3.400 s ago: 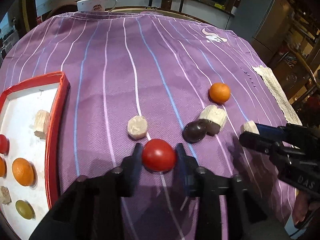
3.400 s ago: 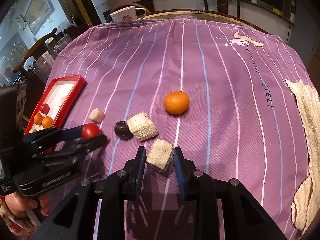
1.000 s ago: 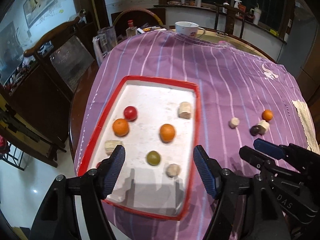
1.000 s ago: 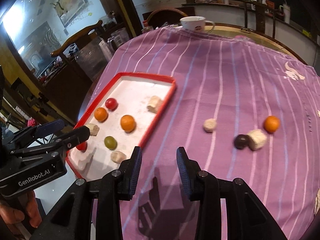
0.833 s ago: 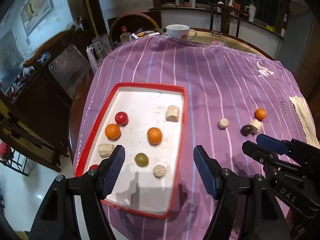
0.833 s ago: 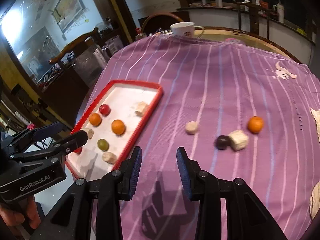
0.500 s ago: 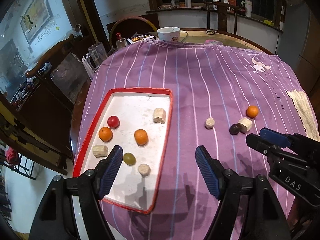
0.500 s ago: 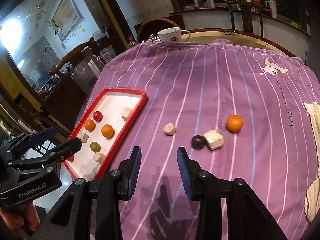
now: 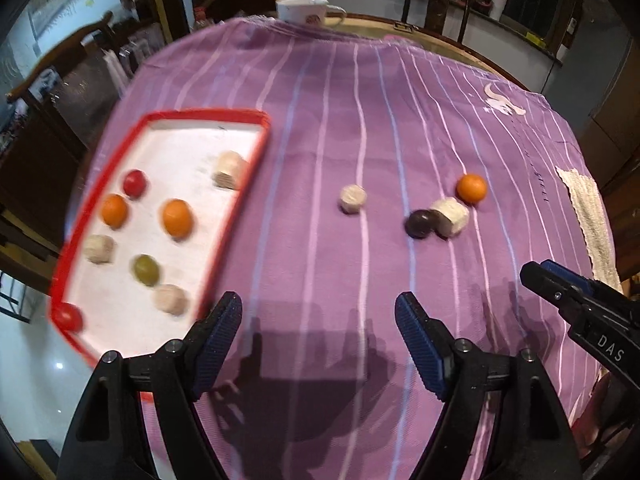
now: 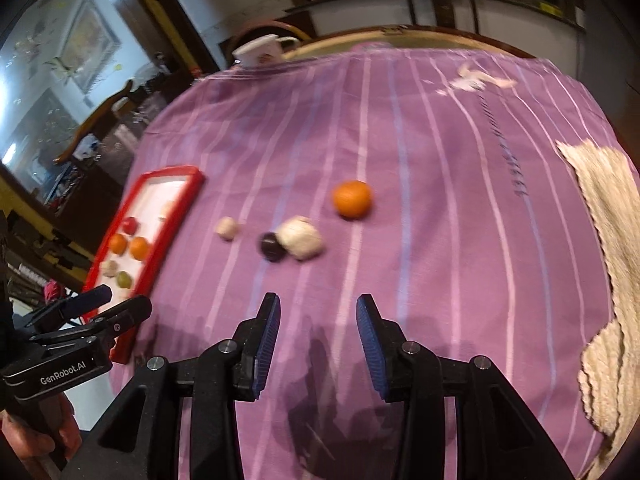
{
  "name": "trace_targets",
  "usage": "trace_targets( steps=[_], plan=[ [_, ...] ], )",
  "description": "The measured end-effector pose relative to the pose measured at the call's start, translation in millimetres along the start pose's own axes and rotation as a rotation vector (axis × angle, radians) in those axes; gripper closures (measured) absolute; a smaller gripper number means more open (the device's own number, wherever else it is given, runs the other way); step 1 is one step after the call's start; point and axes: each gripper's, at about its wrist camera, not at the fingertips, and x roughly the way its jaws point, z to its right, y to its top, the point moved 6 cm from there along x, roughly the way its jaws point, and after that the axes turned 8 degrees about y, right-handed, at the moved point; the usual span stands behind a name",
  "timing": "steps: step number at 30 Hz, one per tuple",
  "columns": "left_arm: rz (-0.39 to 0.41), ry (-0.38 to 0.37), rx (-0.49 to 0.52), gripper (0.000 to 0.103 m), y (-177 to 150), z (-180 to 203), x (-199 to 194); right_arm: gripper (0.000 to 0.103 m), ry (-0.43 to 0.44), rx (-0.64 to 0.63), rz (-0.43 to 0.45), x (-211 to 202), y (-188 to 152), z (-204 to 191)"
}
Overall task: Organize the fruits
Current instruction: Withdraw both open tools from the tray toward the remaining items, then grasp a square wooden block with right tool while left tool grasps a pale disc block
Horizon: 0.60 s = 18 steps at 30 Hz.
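A red-rimmed white tray (image 9: 102,176) at the left holds several fruits and pale chunks, among them a red fruit (image 9: 134,183), two oranges (image 9: 176,218) and a green fruit (image 9: 145,269). On the purple striped cloth lie an orange (image 9: 472,188), a dark plum (image 9: 418,223), a pale block (image 9: 451,216) touching it, and a pale round chunk (image 9: 352,199). The same loose pieces show in the right wrist view: orange (image 10: 352,199), plum (image 10: 272,247), block (image 10: 301,237). My left gripper (image 9: 319,320) is open and empty. My right gripper (image 10: 317,320) is open and empty.
A white cup (image 9: 308,10) stands at the table's far edge. A cream knitted cloth (image 10: 612,240) lies at the right edge. Chairs and a counter stand beyond the table. The floor drops away left of the tray.
Both grippers have swung right and moved closer to the loose fruits. The tray has shifted toward the left of both views. Both stay open and empty.
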Motion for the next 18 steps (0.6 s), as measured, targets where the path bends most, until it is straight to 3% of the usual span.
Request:
trace_targets(
  steps=[7, 11, 15, 18],
  plan=[
    [0.019, -0.074, 0.044, 0.025, 8.0, 28.4, 22.6, 0.059, -0.024, -0.040, -0.020, 11.5, 16.7, 16.4],
    [0.024, -0.091, 0.057, 0.025, 13.0, 32.0, 32.2, 0.059, 0.043, -0.072, -0.036, 25.6, 28.8, 5.8],
    [0.009, -0.093, 0.036, 0.025, 18.2, 25.2, 42.6, 0.060, 0.037, -0.204, -0.052, 46.9, 36.9, -16.7],
    [-0.004, -0.115, -0.033, 0.025, 29.8, 11.6, 49.7, 0.060, 0.034, -0.251, -0.058, 58.8, 38.2, -22.9]
  ],
)
